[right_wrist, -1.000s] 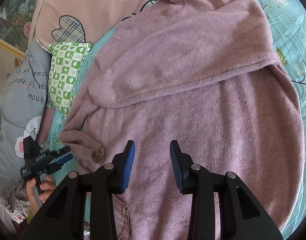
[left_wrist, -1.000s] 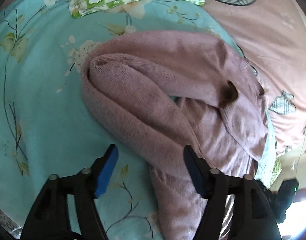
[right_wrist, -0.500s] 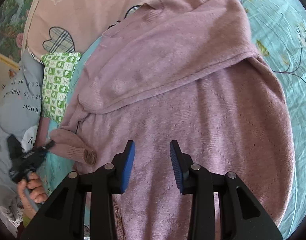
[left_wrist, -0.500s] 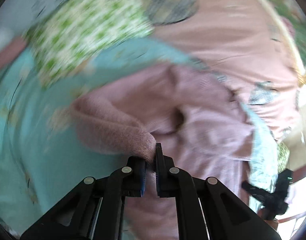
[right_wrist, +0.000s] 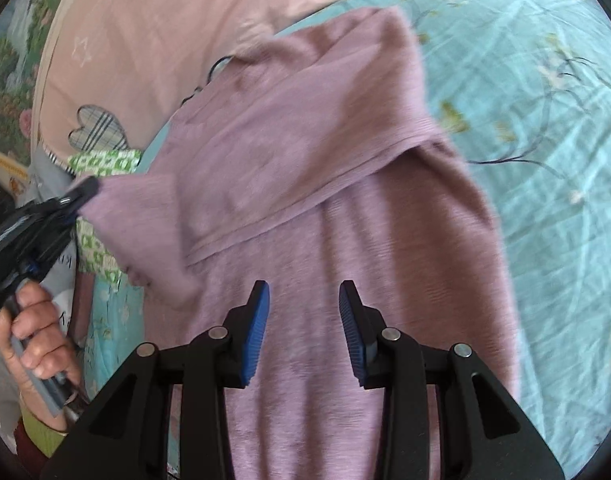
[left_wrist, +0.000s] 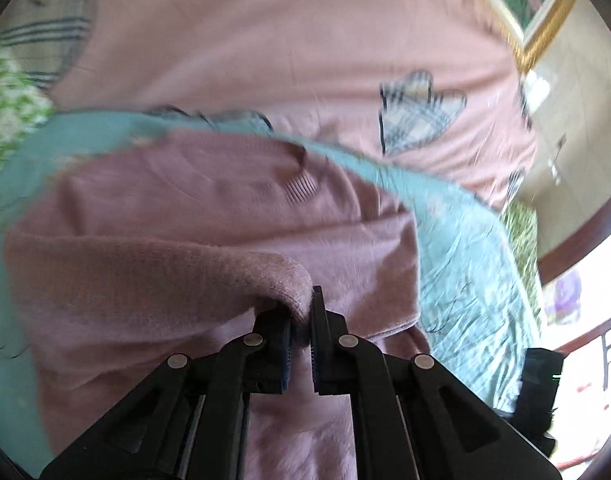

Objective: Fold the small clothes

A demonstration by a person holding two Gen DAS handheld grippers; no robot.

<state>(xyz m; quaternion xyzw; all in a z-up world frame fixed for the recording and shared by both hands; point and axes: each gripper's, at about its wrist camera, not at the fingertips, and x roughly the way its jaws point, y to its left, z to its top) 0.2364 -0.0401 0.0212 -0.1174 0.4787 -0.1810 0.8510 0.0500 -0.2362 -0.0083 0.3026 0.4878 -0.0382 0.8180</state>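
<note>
Bed with a teal floral bedsheet; a pink quilt with plaid heart patches lies beyond the sheet, and a green-and-white checked pillow sits at the sheet's edge. A mauve knit sweater lies spread on the sheet, collar end toward the quilt, one sleeve already folded across the chest.

Left gripper: fingers pinched nearly together on the other sleeve, knit bunched between the blue pads, the sleeve raised off the sheet and draped out to the left in the left wrist view. In the right wrist view that gripper appears at the sweater's left edge, sleeve end in its tip, with the left hand wrapped on its handle.

Right gripper: fingers spread wide, holding nothing, over the sweater's lower body. Contact with the fabric can't be judged. Both views are motion-blurred.
</note>
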